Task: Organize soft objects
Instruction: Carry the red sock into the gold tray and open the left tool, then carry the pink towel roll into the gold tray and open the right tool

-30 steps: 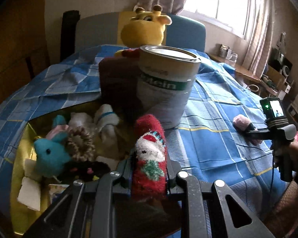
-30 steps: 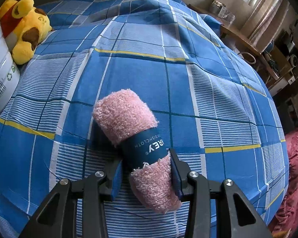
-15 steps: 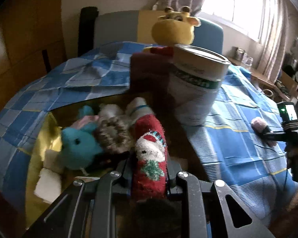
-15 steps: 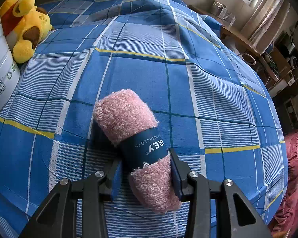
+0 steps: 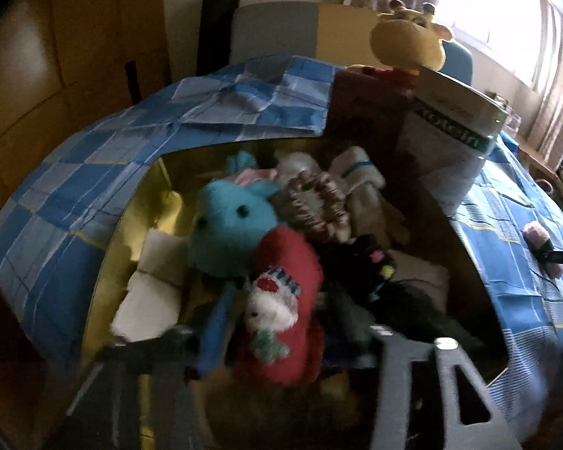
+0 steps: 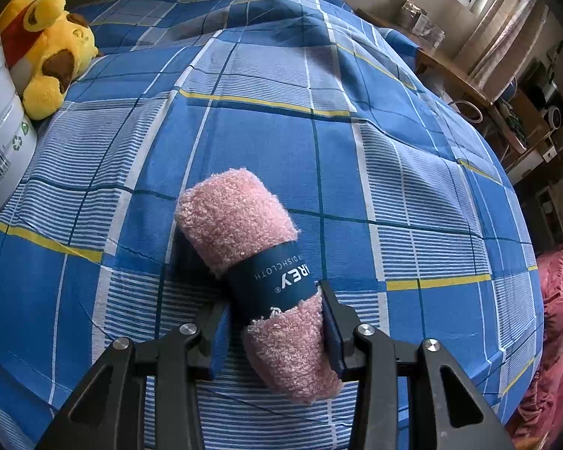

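Observation:
A red Christmas sock (image 5: pixel 281 300) with a white Santa figure lies between the fingers of my left gripper (image 5: pixel 285 322), over an open gold-lined box (image 5: pixel 131 232). The jaws are opening, and the blue left pad (image 5: pixel 214 322) stands apart from the sock. The view is blurred. The box holds a teal plush (image 5: pixel 229 225), a brown scrunchie (image 5: pixel 319 206), rolled white socks (image 5: pixel 360 176) and a black item (image 5: pixel 368 270). My right gripper (image 6: pixel 276 322) is shut on a rolled pink dishcloth (image 6: pixel 236 225) with a navy band, resting on the blue checked bedspread (image 6: pixel 356 150).
A large white tin (image 5: pixel 450 150) stands beside the box, with a dark red box (image 5: pixel 364 120) next to it. A yellow plush (image 6: pixel 52 56) lies behind the tin (image 6: pixel 0 142). A cluttered desk (image 6: pixel 469 86) and a pink blanket (image 6: pixel 559 300) flank the bed's right side.
My left gripper moved forward and down over the box and its jaws spread off the red sock. The right gripper and the pink dishcloth stayed still.

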A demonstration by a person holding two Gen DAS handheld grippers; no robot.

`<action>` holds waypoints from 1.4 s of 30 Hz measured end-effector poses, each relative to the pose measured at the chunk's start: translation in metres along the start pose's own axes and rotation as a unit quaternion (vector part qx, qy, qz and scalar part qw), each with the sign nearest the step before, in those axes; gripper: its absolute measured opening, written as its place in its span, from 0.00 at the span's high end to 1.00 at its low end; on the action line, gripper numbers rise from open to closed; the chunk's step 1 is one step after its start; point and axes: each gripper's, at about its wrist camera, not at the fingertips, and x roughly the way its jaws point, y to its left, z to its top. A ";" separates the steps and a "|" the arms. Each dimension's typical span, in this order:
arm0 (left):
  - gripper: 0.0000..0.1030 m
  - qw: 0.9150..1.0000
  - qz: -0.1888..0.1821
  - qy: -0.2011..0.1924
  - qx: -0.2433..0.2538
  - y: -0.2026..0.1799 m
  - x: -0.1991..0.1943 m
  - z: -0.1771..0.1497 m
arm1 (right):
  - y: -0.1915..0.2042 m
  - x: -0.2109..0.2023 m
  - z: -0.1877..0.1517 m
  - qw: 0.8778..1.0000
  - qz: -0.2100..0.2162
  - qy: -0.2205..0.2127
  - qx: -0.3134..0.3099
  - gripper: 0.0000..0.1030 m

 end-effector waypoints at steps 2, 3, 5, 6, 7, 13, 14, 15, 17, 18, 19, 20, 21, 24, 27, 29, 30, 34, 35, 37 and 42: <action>0.38 1.000 -0.002 0.001 -0.004 0.006 0.001 -0.002 | -0.002 0.000 0.002 1.000 0.001 0.002 0.004 0.61; 0.32 1.000 -0.003 0.001 -0.005 0.008 0.001 -0.003 | -0.004 0.001 0.003 1.000 0.002 0.004 0.006 0.61; 0.24 1.000 -0.008 0.006 -0.010 0.013 0.002 -0.003 | -0.007 0.001 0.008 1.000 0.004 0.014 0.017 0.63; 0.21 1.000 -0.011 0.006 -0.013 0.015 0.002 -0.003 | -0.009 0.001 0.011 1.000 0.004 0.021 0.023 0.64; 0.20 1.000 -0.016 0.007 -0.017 0.018 0.002 -0.003 | -0.012 0.001 0.017 0.999 0.005 0.028 0.031 0.64; 0.11 0.999 -0.027 -0.002 -0.022 0.029 -0.005 -0.001 | -0.016 -0.017 0.083 0.997 -0.001 0.022 0.070 0.64; 0.09 0.999 -0.026 -0.006 -0.022 0.030 -0.007 -0.001 | -0.014 -0.023 0.098 0.997 -0.003 0.018 0.073 0.64; 0.06 0.999 -0.026 -0.010 -0.023 0.032 -0.010 0.000 | -0.012 -0.029 0.114 0.997 -0.007 0.012 0.076 0.64; 0.03 0.999 -0.026 -0.019 -0.027 0.038 -0.014 0.001 | -0.003 -0.049 0.153 0.997 -0.013 -0.007 0.082 0.64; 0.01 0.999 -0.025 -0.022 -0.028 0.040 -0.016 0.002 | 0.003 -0.059 0.170 0.996 -0.012 -0.018 0.083 0.64; 0.00 0.999 -0.024 -0.026 -0.028 0.042 -0.018 0.003 | 0.010 -0.069 0.187 0.996 -0.011 -0.031 0.082 0.64; 0.00 0.999 -0.023 -0.030 -0.028 0.044 -0.019 0.004 | 0.020 -0.083 0.206 0.996 -0.011 -0.045 0.079 0.64; 0.00 0.999 -0.024 -0.031 -0.028 0.046 -0.021 0.005 | 0.030 -0.095 0.223 0.995 -0.010 -0.061 0.075 0.64; 0.00 0.999 -0.026 -0.039 -0.029 0.050 -0.025 0.008 | 0.071 -0.137 0.269 0.991 0.004 -0.116 0.062 0.64; 0.00 0.998 -0.025 -0.045 -0.037 0.054 -0.027 0.010 | 0.120 -0.184 0.299 0.983 0.033 -0.180 0.032 0.64; 0.00 0.998 -0.028 -0.045 -0.045 0.058 -0.027 0.011 | 0.161 -0.211 0.310 0.974 0.065 -0.219 -0.014 0.64; 0.00 0.997 -0.028 -0.043 -0.050 0.060 -0.026 0.011 | 0.178 -0.221 0.309 0.969 0.079 -0.232 -0.037 0.64; 0.00 0.997 -0.019 -0.046 -0.061 0.066 -0.027 0.013 | 0.251 -0.245 0.276 0.944 0.158 -0.252 -0.145 0.64; 0.00 0.997 -0.016 -0.048 -0.063 0.067 -0.028 0.013 | 0.266 -0.245 0.262 0.939 0.172 -0.247 -0.166 0.64; 0.00 0.996 -0.006 -0.051 -0.068 0.070 -0.030 0.014 | 0.290 -0.241 0.228 0.929 0.206 -0.230 -0.204 0.64; 0.00 0.995 0.017 -0.053 -0.087 0.080 -0.034 0.014 | 0.320 -0.201 0.132 0.923 0.264 -0.134 -0.248 0.64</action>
